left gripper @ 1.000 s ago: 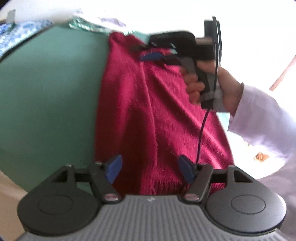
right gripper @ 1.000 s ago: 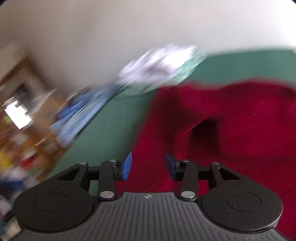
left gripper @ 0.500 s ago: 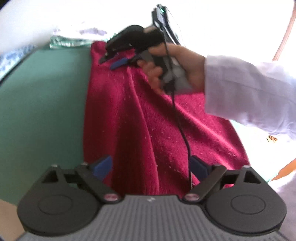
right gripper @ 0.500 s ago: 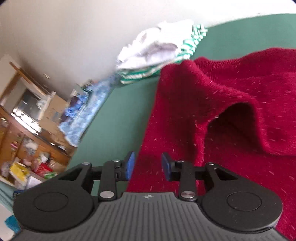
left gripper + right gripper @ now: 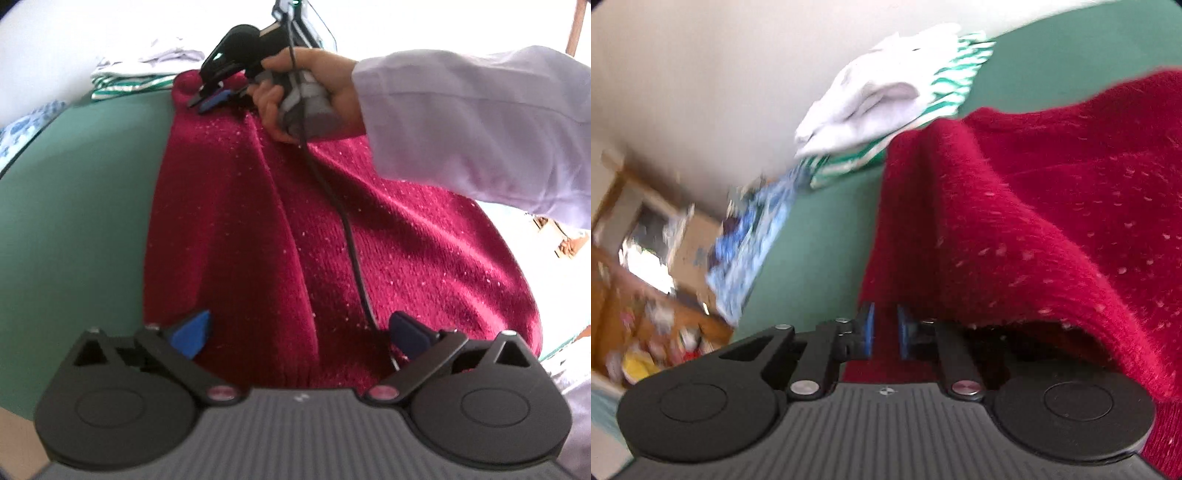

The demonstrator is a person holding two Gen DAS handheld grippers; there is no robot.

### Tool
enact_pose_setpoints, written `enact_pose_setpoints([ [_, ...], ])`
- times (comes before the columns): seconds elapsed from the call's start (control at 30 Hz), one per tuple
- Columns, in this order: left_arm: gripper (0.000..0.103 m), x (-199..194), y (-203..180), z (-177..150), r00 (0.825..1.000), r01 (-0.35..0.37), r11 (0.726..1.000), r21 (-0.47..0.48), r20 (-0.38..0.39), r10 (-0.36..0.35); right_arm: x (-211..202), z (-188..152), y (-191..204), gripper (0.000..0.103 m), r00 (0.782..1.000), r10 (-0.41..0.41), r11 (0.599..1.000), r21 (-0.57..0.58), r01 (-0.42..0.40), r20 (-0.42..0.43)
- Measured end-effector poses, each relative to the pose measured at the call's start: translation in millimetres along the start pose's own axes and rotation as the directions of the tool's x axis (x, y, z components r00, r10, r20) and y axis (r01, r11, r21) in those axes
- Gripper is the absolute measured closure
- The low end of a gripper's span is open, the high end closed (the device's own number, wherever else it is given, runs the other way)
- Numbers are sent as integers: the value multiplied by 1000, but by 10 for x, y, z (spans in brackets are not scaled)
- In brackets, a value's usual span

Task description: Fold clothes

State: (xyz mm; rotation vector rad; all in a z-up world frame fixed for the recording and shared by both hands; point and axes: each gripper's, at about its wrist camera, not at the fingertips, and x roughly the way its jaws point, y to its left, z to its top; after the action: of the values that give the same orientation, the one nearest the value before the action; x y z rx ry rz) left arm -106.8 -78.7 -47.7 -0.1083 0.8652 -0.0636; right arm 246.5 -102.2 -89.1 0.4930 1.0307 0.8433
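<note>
Only leftward: hand (image 5: 314, 92) gripping right tool (image 5: 212, 101).

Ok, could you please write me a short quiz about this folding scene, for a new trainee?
1. True or false: the red sweater lies on a green surface.
2. What lies on top of the green-striped garment? A) a white garment B) a book C) a shoe
3. Which hand's tool is at the sweater's far corner?

Key:
1. True.
2. A.
3. The right tool; its jaws are closing, with sweater fabric between them.
</note>
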Motion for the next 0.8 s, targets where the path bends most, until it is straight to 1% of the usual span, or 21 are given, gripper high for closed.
enact_pose_setpoints([
  [0.03, 2, -2, 7, 3, 1000, 4, 1000, 0, 0, -4, -43, -6, -36, 87, 1000, 12, 999, 45, -12, -4],
  [0.1, 2, 2, 30, -2, 1000, 13, 1000, 2, 1, -13, -193, -95, 0, 76, 997, 65, 997, 53, -62, -44],
  [0.13, 2, 4, 32, -4, 1000, 15, 1000, 12, -3, -15, -267, -159, 37, 76, 992, 97, 995, 45, -94, -75],
  [0.17, 2, 3, 17, -12, 1000, 16, 999, 33, -10, -16, -329, -271, 72, 74, 983, 132, 991, 38, -128, -125],
  [0.2, 2, 2, 3, -16, 1000, 17, 998, 53, -18, -17, -380, -401, 91, 72, 970, 165, 986, 43, -160, -179],
  [0.23, 2, 2, -10, -9, 999, 19, 997, 72, -29, -17, -431, -540, 86, 71, 954, 197, 980, 53, -190, -225],
  [0.27, 2, 2, -18, 1, 999, 23, 996, 87, -39, -20, -485, -685, 73, 71, 940, 219, 976, 65, -210, -260],
  [0.3, 2, 1, -6, 24, 998, 35, 996, 86, -49, -31, -536, -826, 56, 67, 928, 234, 972, 77, -221, -289],
  [0.33, 2, 0, 12, 58, 997, 53, 995, 85, -63, -48, -587, -958, 16, 71, 928, 229, 973, 91, -212, -292],
  [0.37, 2, -2, 28, 95, 995, 72, 994, 86, -78, -65, -651, -1078, -46, 72, 934, 236, 970, 117, -212, -269],
  [0.43, 2, -18, 49, 188, 989, 115, 988, 103, -107, -104, -756, -1209, -135, 86, 949, 242, 962, 173, -209, -201],
  [0.47, 2, -63, 57, 243, 986, 145, 981, 127, -103, -132, -776, -1234, -153, 88, 956, 229, 962, 191, -194, -183],
  [0.53, 2, -160, 69, 362, 978, 201, 958, 202, -89, -187, -787, -1223, -159, 89, 961, 216, 959, 221, -176, -174],
  [0.6, 2, -221, 95, 486, 971, 240, 925, 293, -77, -227, -814, -1207, -168, 87, 968, 197, 956, 250, -154, -156],
  [0.63, 2, -227, 141, 541, 967, 255, 909, 328, -75, -244, -881, -1185, -179, 83, 979, 168, 957, 259, -133, -117],
  [0.67, 2, -231, 191, 595, 962, 273, 892, 360, -75, -264, -947, -1162, -191, 80, 987, 137, 956, 270, -111, -79],
  [0.7, 2, -228, 252, 653, 953, 301, 875, 378, -79, -294, -1036, -1132, -211, 78, 995, 94, 957, 279, -82, -31],
  [0.73, 2, -236, 307, 723, 940, 334, 855, 396, -75, -332, -1192, -1087, -255, 73, 999, 21, 956, 290, -32, 41],
  [0.77, 2, -244, 361, 793, 926, 364, 834, 415, -70, -370, -1357, -1049, -307, 69, 994, -44, 949, 316, 9, 104],
  [0.8, 2, -247, 414, 866, 913, 386, 813, 436, -55, -405, -1526, -1013, -362, 66, 981, -104, 937, 346, 42, 165],
])
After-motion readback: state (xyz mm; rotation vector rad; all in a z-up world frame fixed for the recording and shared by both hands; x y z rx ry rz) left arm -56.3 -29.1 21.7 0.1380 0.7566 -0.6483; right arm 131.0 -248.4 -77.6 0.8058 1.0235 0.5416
